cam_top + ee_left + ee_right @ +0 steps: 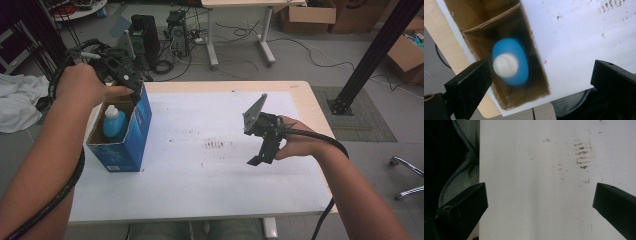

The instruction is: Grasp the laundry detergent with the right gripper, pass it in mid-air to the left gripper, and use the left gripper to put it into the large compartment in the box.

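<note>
While 1 blue bottle (114,122) stands inside the open blue box (131,145) — both claws, left (541,82) and right (540,205), gape empty.

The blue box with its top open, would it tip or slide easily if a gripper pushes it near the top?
The blue box stands tall and narrow, so a high push would probably tip it. It looks like thin cardboard, likely light and easily dented. The blue bottle inside may add some weight low down.
</note>
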Available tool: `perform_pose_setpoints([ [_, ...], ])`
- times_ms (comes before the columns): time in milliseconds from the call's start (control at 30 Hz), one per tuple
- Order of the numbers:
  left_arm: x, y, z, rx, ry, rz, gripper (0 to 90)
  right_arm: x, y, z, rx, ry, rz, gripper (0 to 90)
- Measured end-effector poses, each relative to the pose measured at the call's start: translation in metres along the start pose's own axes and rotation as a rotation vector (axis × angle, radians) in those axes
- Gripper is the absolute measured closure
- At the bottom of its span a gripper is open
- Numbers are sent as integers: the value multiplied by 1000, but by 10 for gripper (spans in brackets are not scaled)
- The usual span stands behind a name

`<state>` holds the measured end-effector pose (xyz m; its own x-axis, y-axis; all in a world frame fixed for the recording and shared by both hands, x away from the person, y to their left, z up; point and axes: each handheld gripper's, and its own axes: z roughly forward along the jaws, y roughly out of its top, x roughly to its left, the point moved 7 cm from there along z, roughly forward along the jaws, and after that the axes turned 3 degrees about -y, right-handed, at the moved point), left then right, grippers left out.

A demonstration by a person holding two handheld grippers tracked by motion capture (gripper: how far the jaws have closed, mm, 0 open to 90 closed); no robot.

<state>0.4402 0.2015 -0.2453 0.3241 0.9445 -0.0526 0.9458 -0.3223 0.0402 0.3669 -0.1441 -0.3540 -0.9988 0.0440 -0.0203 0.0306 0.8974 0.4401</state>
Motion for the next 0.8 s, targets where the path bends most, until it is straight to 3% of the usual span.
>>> perform_pose_setpoints([
  [133, -6, 2, -3, -6, -12, 25, 31, 0, 0, -1, 4, -2, 3, 0],
  [333, -22, 5, -7, 1, -50, 131, 9, -1, -1, -4, 9, -5, 8, 0],
  [367, -22, 5, -7, 1, -50, 131, 4, -1, -1, -4, 9, -5, 8, 0],
  [400, -29, 6, -9, -2, -66, 185, 4, -1, -1, -5, 10, -4, 6, 0],
  [533, -46, 6, -10, -2, -94, 266, 1, -2, -1, -6, 15, -6, 8, 0],
  [600, -50, 6, -10, -3, -99, 282, 1, -3, 0, -7, 18, -6, 10, 0],
  [633, -54, 6, -10, 5, -100, 309, 1, -3, 0, -7, 18, -6, 10, 0],
  [667, -62, 5, -9, 22, -105, 366, 1, -4, 0, -8, 22, -7, 11, 0],
  [800, -75, 3, -6, 40, -103, 430, 1, -4, 1, -10, 26, -8, 14, 0],
])
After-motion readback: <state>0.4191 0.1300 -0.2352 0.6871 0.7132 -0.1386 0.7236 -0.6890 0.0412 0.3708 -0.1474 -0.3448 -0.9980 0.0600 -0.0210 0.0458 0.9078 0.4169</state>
